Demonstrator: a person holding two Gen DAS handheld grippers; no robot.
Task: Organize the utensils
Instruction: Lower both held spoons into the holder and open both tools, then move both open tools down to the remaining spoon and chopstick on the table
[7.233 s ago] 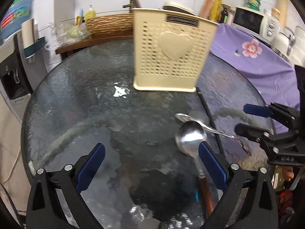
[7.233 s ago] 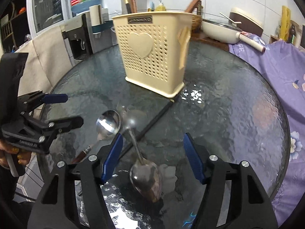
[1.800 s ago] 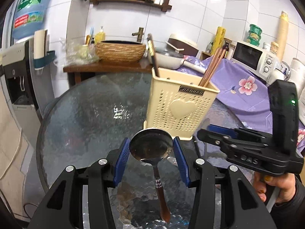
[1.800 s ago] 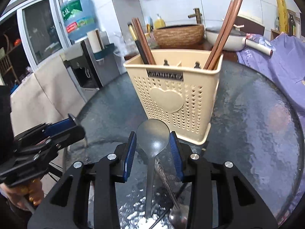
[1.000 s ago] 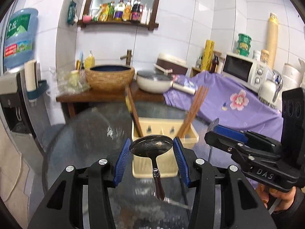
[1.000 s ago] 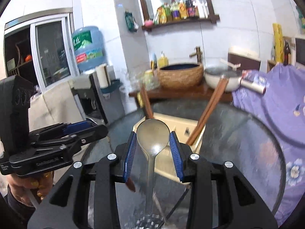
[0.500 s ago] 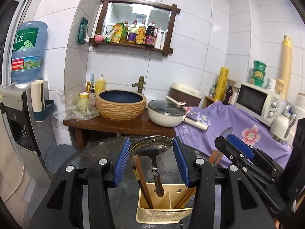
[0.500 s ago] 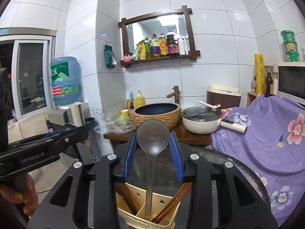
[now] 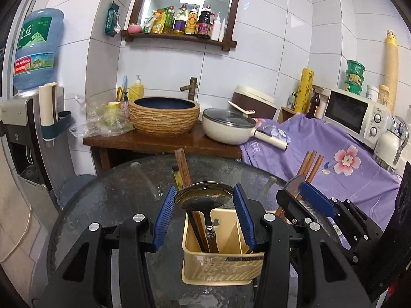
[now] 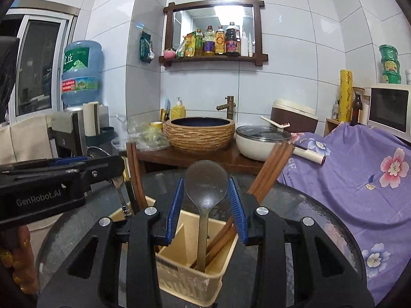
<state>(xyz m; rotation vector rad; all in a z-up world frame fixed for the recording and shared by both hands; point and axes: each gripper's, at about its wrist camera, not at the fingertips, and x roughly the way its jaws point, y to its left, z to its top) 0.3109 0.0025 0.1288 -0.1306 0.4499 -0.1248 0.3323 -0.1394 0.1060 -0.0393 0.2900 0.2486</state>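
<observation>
Both spoons over the holder, handles already down inside.
L gripper [image 9: 202, 213] clamps the steel spoon [image 9: 203, 198] by the bowl, handle in the left compartment of the cream holder [image 9: 221, 269]; R gripper [image 10: 206, 208] clamps the grey spoon [image 10: 206, 182] likewise, handle in the right compartment w/ chopsticks [image 10: 269, 169]. Probably light, stiff, slick; bowl edges could slip, neck looks the safer hold.
</observation>
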